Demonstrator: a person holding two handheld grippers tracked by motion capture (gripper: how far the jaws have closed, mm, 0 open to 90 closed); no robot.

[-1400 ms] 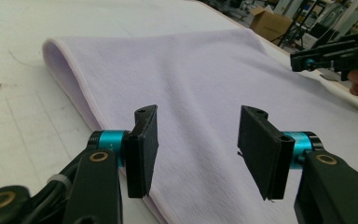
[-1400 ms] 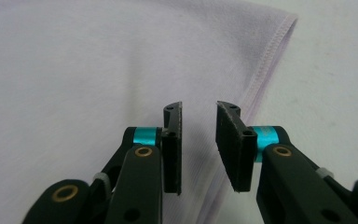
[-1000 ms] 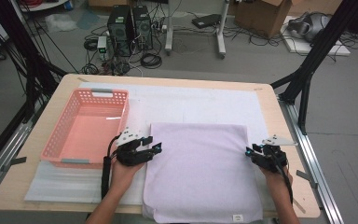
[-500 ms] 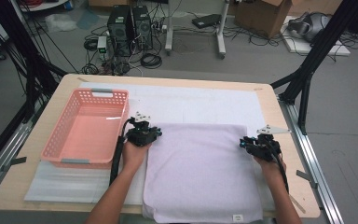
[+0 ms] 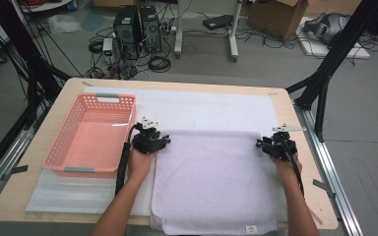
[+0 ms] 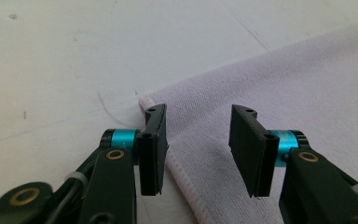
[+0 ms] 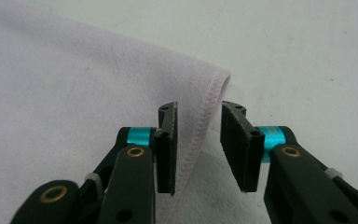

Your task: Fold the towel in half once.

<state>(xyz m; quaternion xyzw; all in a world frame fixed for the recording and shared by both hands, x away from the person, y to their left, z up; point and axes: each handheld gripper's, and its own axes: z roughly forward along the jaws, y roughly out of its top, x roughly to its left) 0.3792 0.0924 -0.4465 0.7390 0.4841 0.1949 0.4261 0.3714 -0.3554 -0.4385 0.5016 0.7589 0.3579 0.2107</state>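
both jaws had just opened off the folded towel's (image 5: pixel 214 179) far corners; fold laid, next came regripping for another fold.

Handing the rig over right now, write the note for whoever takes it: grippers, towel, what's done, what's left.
Left gripper: jaws just opened, standing apart astride the lilac towel at its far left corner, not pinching.
Right gripper: the same at the far right corner, hem between open jaws.
Towel lies flat, folded edge away from the person, near edge overhanging the table.
Pink basket left of it, empty.
Left, probably: further folding, then the basket.
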